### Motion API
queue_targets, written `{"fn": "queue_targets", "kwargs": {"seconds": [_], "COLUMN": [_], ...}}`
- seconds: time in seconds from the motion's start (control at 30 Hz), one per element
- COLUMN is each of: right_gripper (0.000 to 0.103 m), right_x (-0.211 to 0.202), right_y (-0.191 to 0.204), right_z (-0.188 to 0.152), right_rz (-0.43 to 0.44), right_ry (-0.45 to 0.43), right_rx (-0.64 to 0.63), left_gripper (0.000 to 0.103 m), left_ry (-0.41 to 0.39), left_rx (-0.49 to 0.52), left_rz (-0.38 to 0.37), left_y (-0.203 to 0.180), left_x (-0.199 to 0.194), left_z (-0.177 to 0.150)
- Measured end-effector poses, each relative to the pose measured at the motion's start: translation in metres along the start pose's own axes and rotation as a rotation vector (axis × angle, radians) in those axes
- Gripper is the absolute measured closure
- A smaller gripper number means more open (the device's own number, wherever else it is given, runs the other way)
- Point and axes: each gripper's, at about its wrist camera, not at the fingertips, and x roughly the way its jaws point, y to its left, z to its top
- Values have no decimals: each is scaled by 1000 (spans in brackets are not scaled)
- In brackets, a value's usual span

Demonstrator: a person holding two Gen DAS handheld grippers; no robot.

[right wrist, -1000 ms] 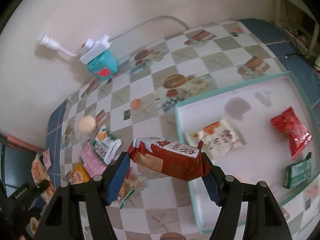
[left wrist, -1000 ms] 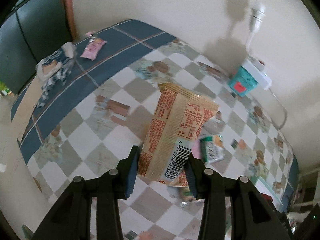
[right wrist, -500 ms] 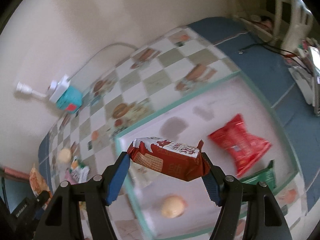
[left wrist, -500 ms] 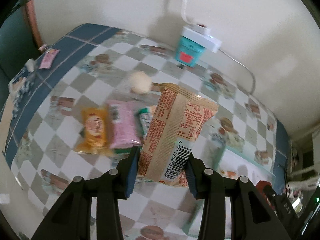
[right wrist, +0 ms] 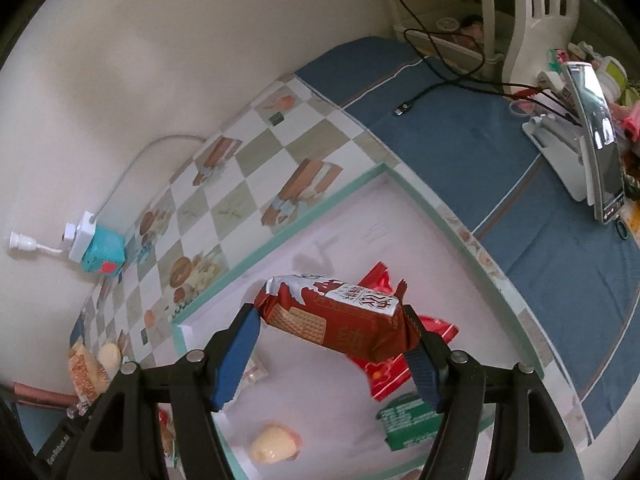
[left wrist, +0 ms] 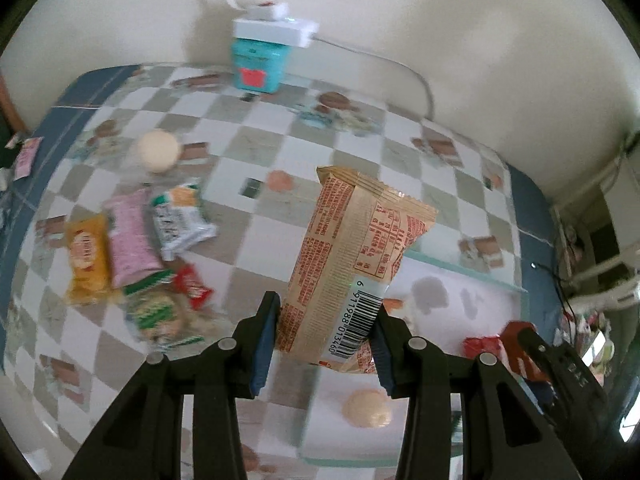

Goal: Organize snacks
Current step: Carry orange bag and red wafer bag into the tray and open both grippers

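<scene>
Your left tongs (left wrist: 325, 330) were clamped on the tan snack packet (left wrist: 352, 264) above the tabletop (left wrist: 280, 140); your right tongs (right wrist: 334, 346) gripped the red wafer pack (right wrist: 340, 322) over the tray (right wrist: 280, 240).

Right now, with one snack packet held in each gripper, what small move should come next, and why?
Probably lower the right gripper a little and open its fingers: its dark red packet already hangs over a bare part of the white tray, between the snacks lying there. The left gripper holds the tan packet nearer the tray's edge, so it should follow after.
</scene>
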Motion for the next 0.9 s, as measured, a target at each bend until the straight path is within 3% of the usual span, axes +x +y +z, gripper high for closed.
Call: {"fn": "queue_targets", "kwargs": {"seconds": [0.57,0.9], "right_gripper": [30,30], "right_x": [36,50], "right_y": [-9,-16], "right_z": [20,28], "right_rz": [-43,-73], "right_ry": [3,3], "right_rx": [-23,-29], "left_gripper": [59,58], "left_ry": [20,37], "left_rx": [226,251], "left_rz": [-68,-51], "left_y": [-104,-111], "left_x": [58,82], "left_z": [-11,-14]}}
